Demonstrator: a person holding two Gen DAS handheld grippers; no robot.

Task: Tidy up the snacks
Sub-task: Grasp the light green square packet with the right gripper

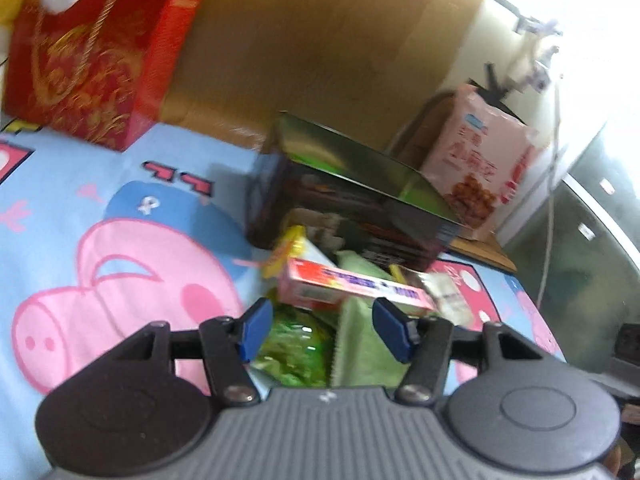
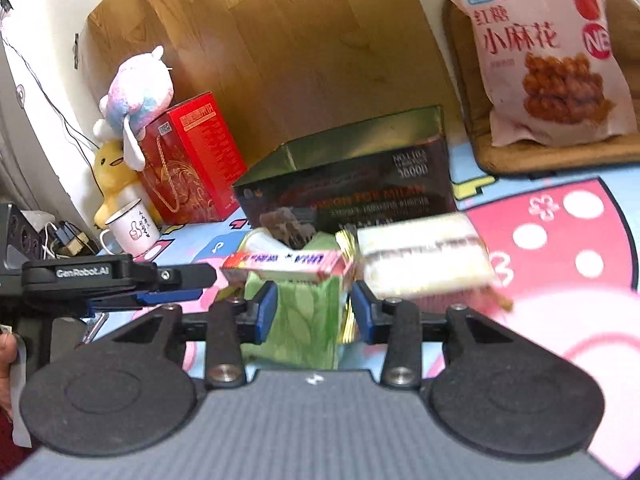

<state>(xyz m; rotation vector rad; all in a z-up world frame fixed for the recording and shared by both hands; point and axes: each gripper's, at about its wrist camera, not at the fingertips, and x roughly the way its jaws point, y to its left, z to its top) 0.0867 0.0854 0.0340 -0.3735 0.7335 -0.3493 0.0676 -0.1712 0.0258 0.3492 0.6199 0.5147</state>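
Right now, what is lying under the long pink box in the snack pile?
The long pink box rests on a green packet and a pale packet. Anything deeper in the pile is covered.

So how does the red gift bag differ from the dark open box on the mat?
The red gift bag is tall, upright and narrow, with gold patterns and a rope handle; the dark open box is low, wide and printed with lettering. A plush toy rests on the bag; snacks are piled before the box. Both stand on the cartoon mat.
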